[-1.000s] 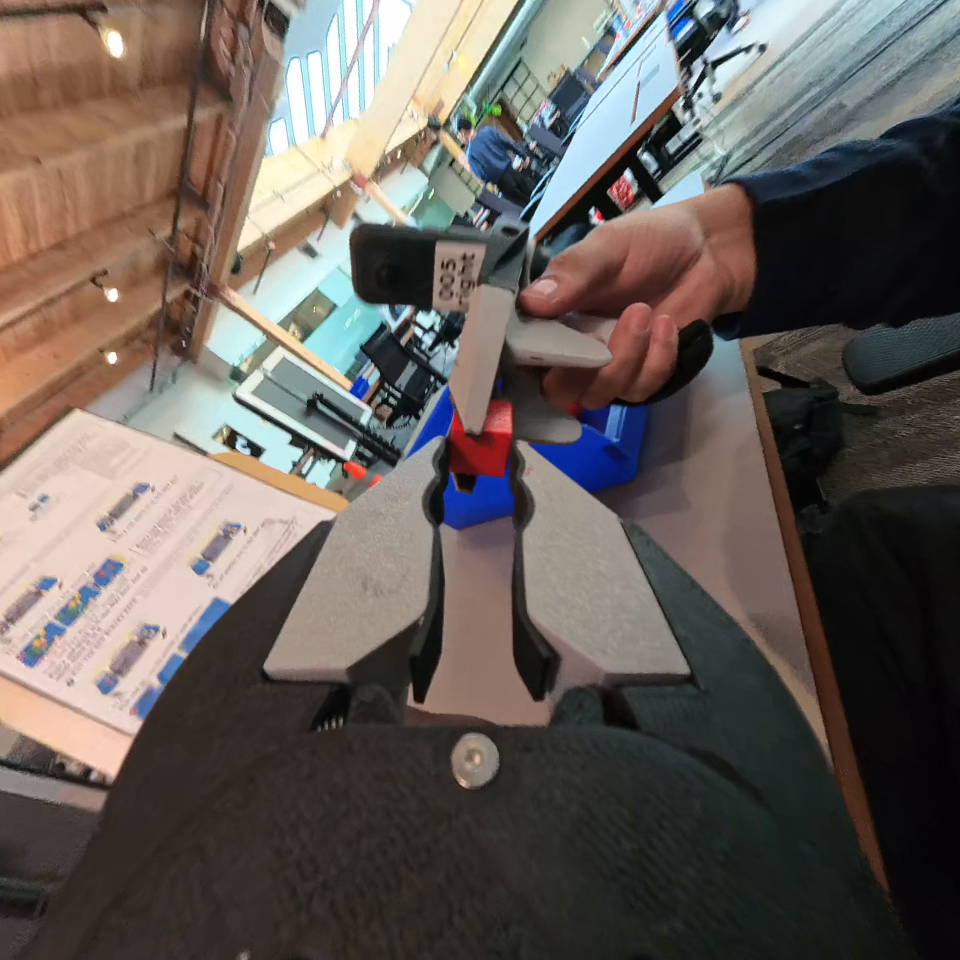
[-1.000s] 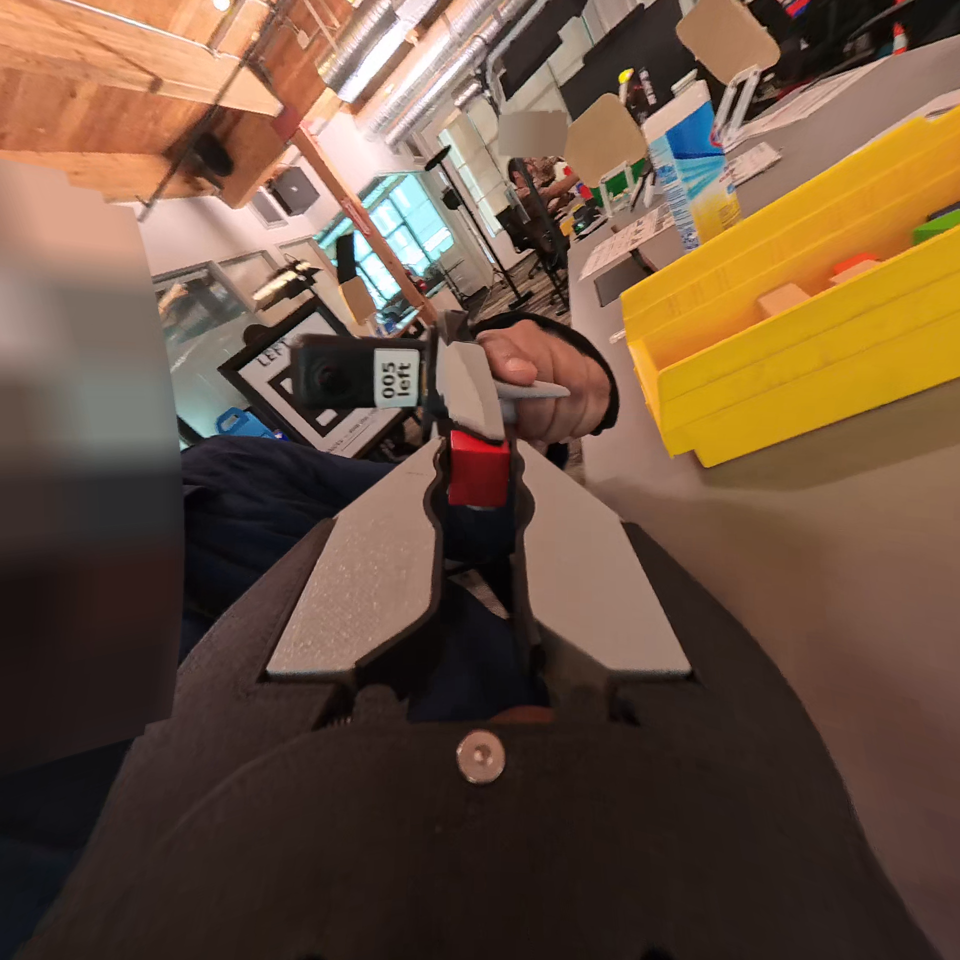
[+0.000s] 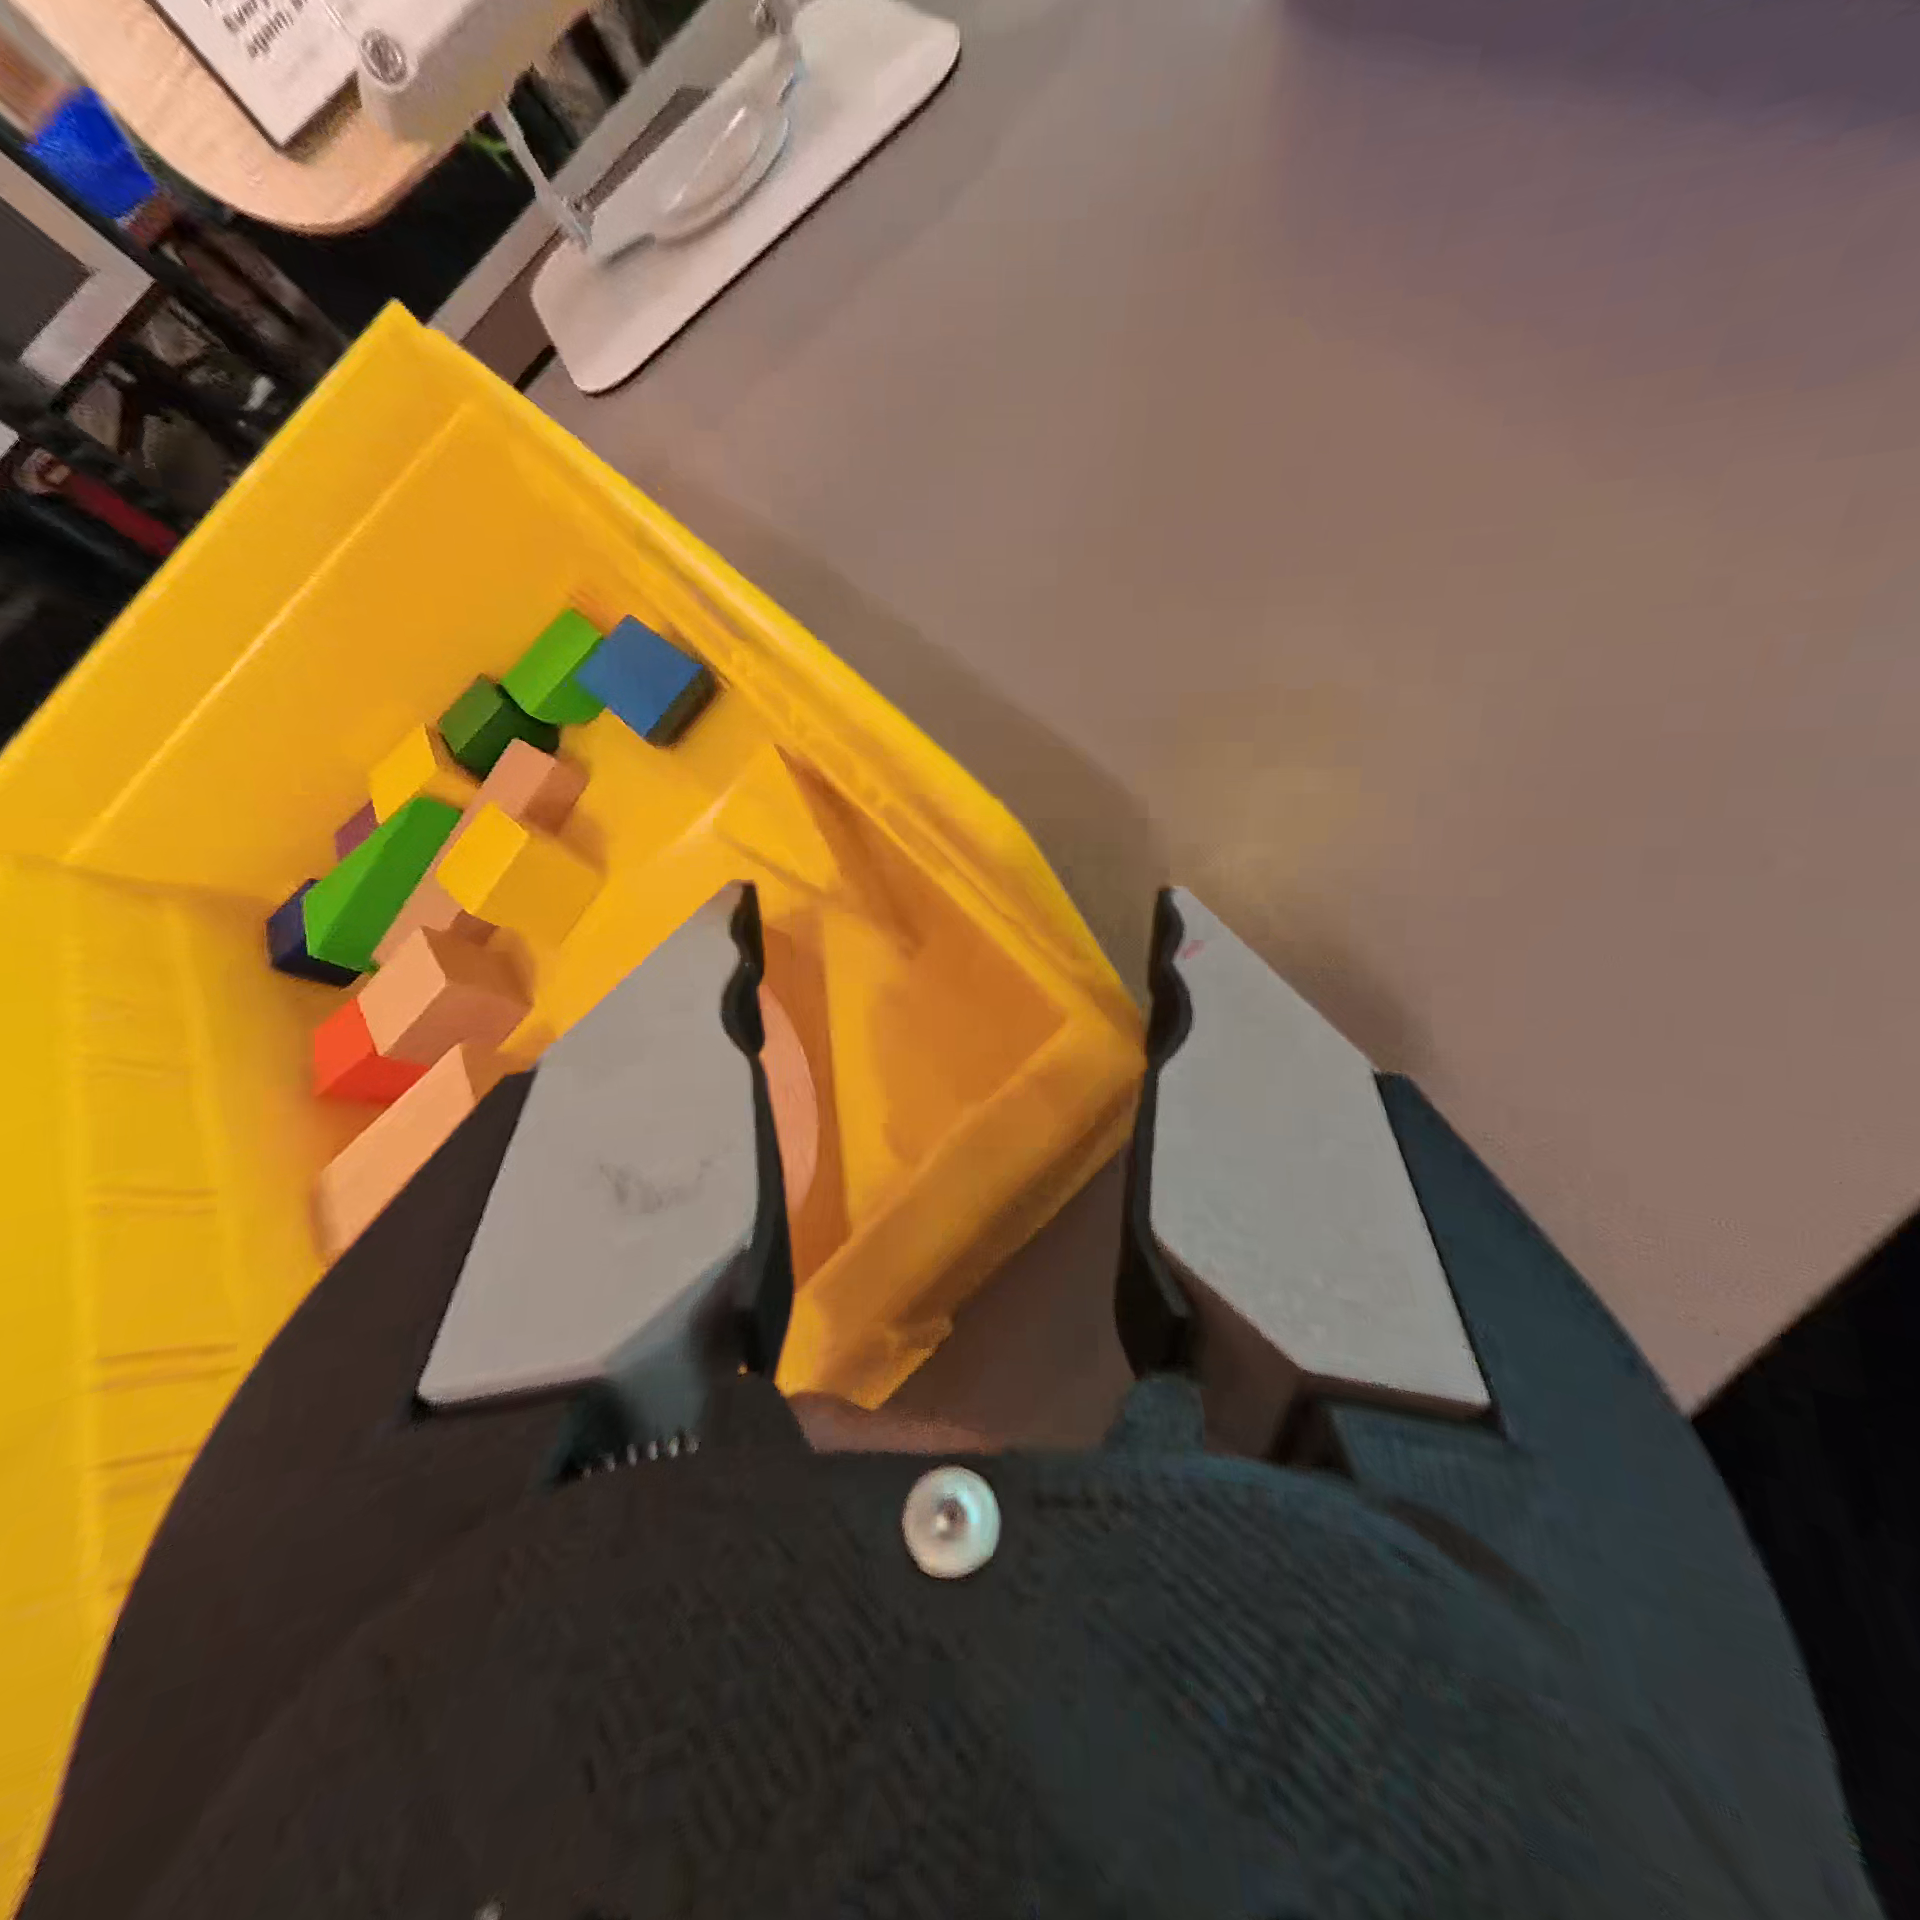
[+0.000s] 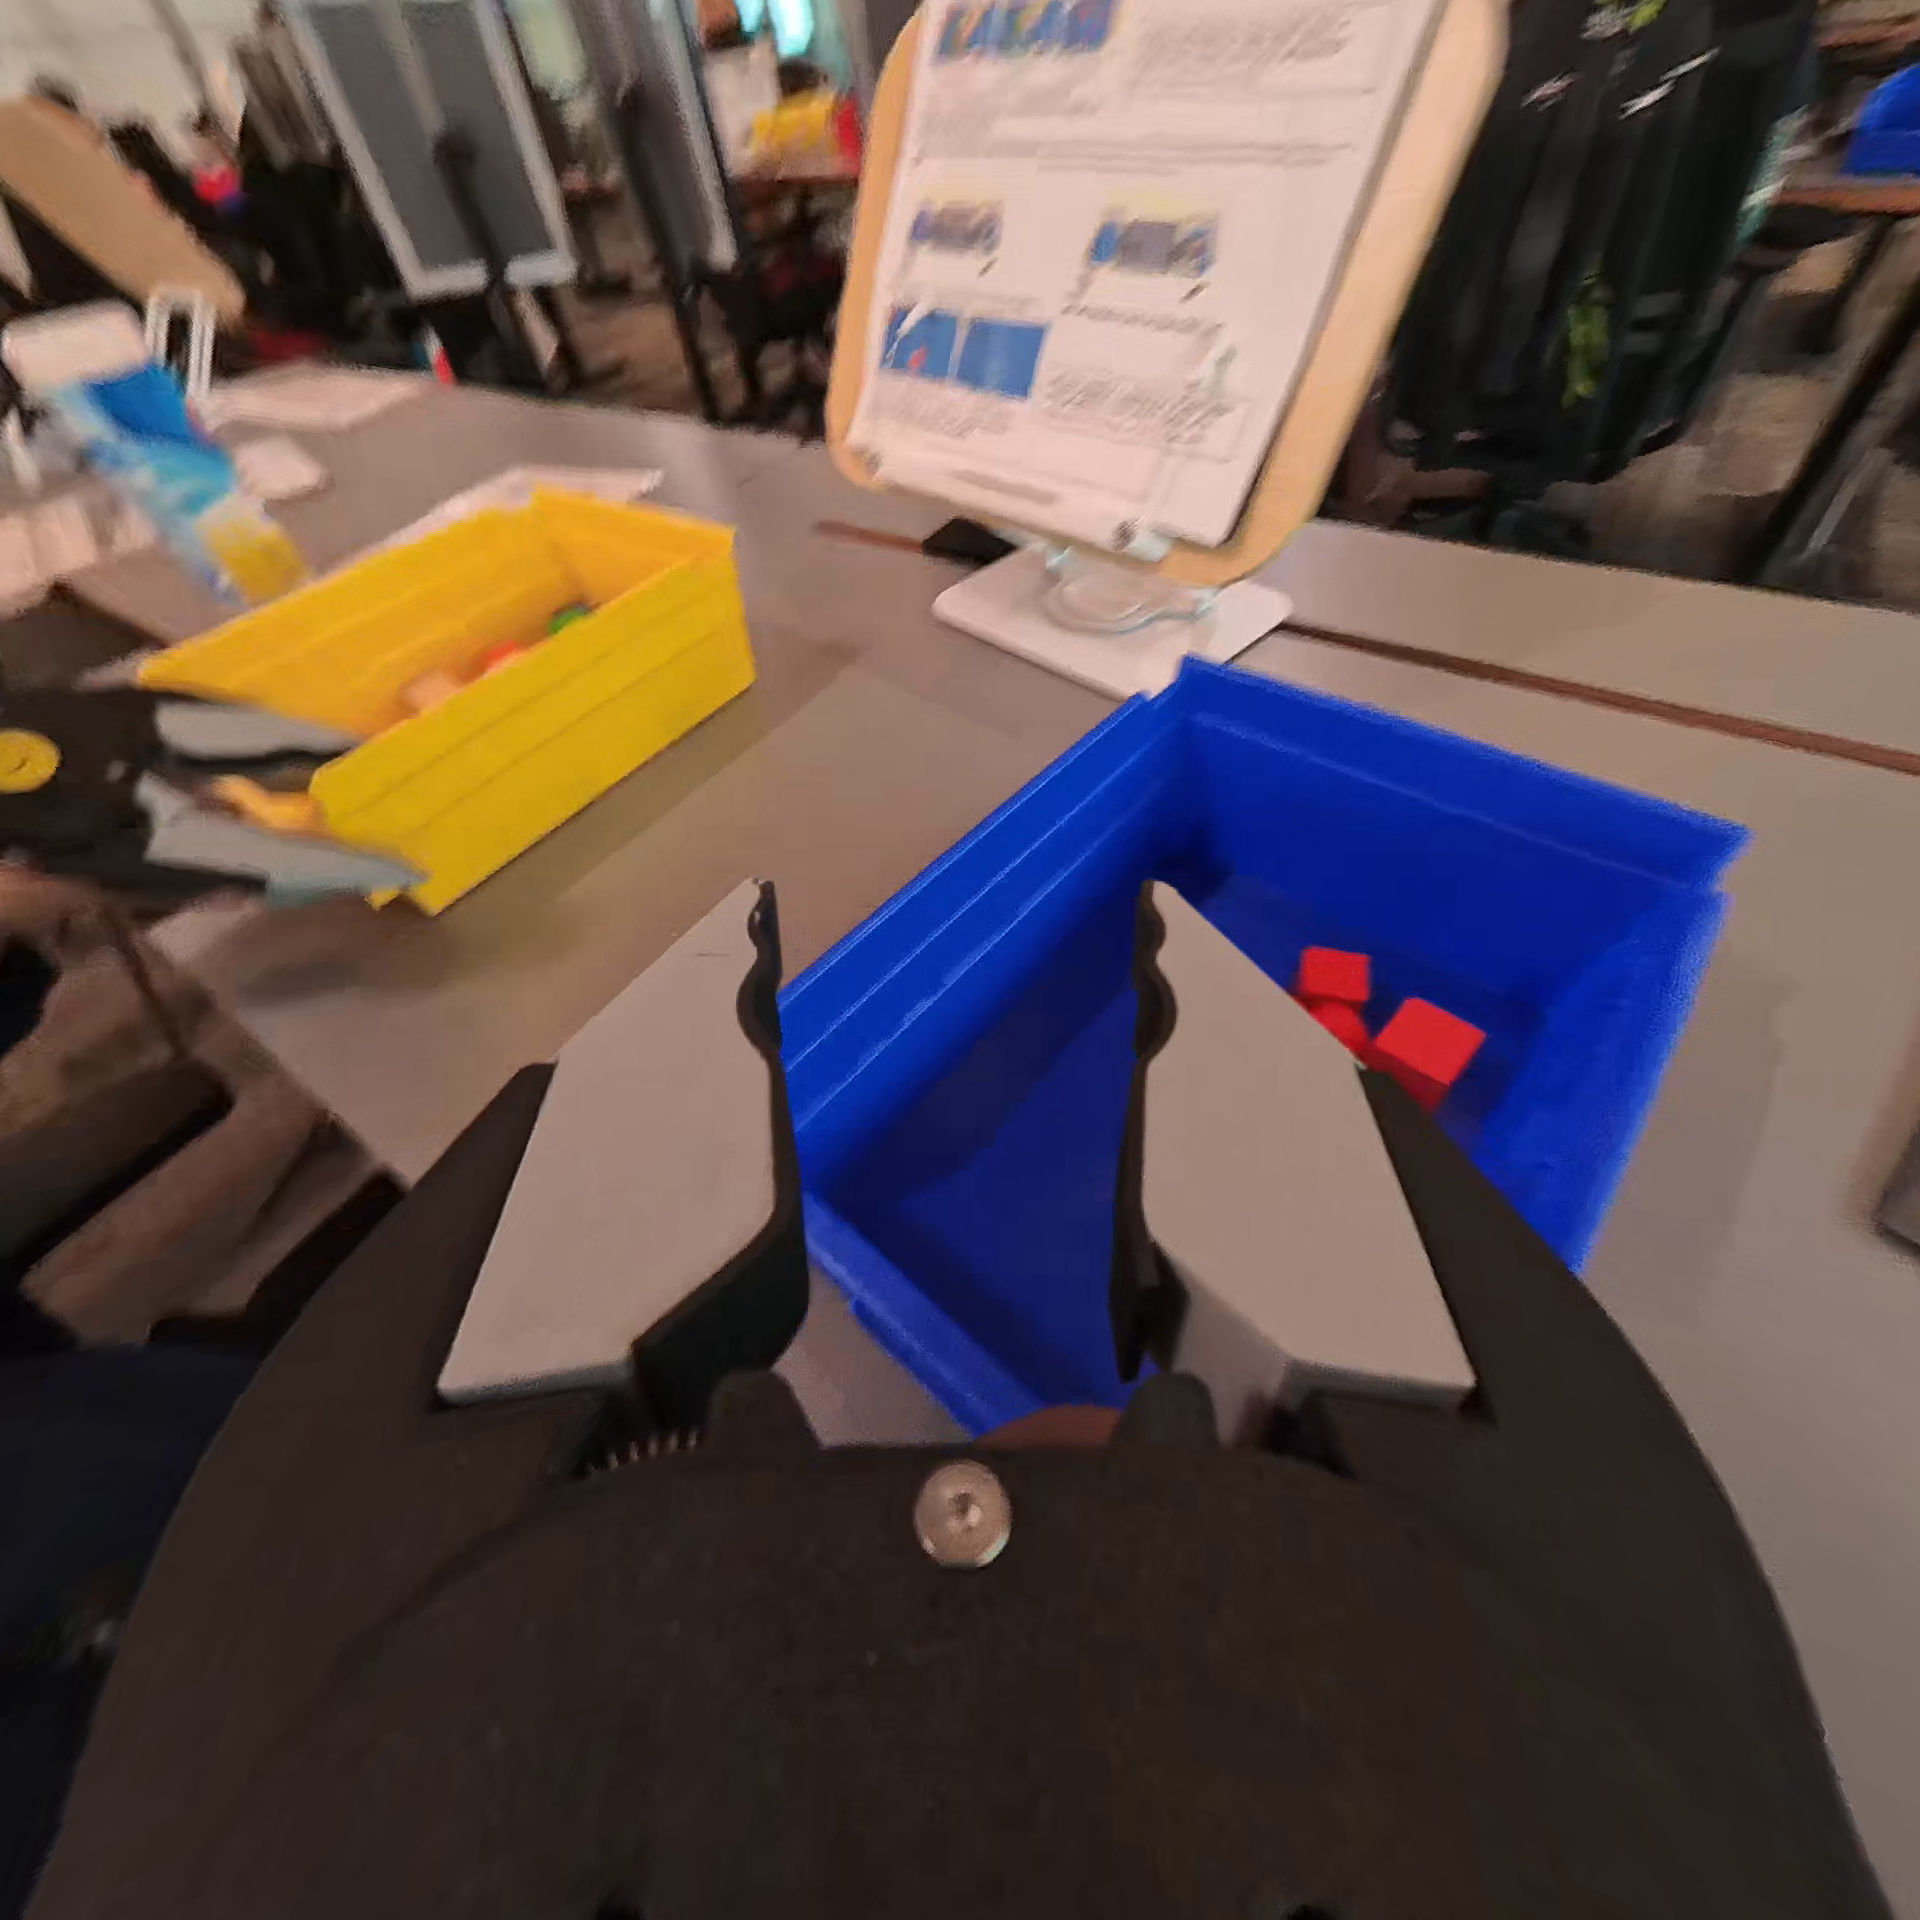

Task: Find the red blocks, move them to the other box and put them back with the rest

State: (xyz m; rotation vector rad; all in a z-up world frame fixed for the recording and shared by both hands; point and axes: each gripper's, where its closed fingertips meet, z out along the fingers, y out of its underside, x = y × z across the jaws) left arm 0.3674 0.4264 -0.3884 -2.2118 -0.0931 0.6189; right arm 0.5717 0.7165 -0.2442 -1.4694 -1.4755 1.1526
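Across the grey table [image 4: 644,935] sit my two bins, sorting kept apart by colour: the yellow box [image 4: 540,748] at ten o'clock holds the mixed blocks, the blue box [image 4: 1351,831] straight ahead collects the red blocks [image 4: 1423,1044] at two o'clock. My left gripper [image 3: 951,997] hangs over the yellow corner, my right gripper [image 4: 951,997] over the blue rim, both spread wide and empty, I judge ready for picking.

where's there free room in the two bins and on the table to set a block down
Free: the near half of the blue bin, between its left wall and the red blocks at the far right; the yellow bin's floor along its far wall and its near corner; the grey table between the bins. Crowded: the block pile in the yellow bin's middle.
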